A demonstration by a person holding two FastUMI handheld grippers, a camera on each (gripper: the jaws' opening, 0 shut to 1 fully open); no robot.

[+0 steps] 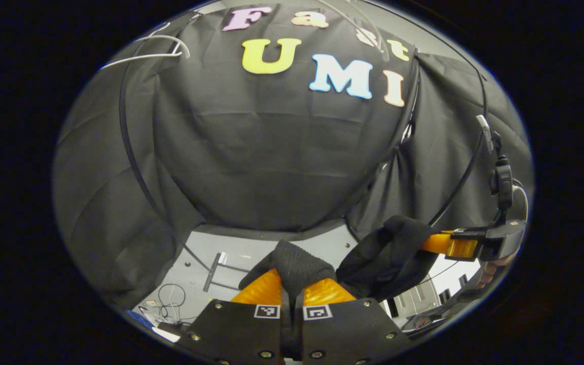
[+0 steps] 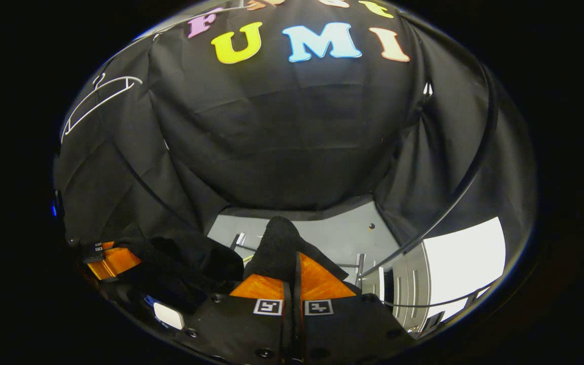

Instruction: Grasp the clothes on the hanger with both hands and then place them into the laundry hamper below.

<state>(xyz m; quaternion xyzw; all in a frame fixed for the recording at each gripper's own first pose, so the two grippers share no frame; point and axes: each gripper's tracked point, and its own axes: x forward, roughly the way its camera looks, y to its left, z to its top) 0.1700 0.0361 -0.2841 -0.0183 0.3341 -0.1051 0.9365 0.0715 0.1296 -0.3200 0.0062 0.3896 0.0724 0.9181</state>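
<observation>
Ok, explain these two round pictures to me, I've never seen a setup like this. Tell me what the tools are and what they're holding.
These are no robot arms: a person holds a two-finger clamp tool in each hand, and a fisheye camera rides on each tool, looking forward along its fingers. In the left gripper view, the left gripper is closed on a fold of black clothing. To its right, the right gripper pinches another part of the same garment. In the right gripper view, the right gripper is again closed on the cloth, with the left gripper at the lower left. Behind is the booth's black cloth wall, with a white hanger up high and grey floor below.
</observation>
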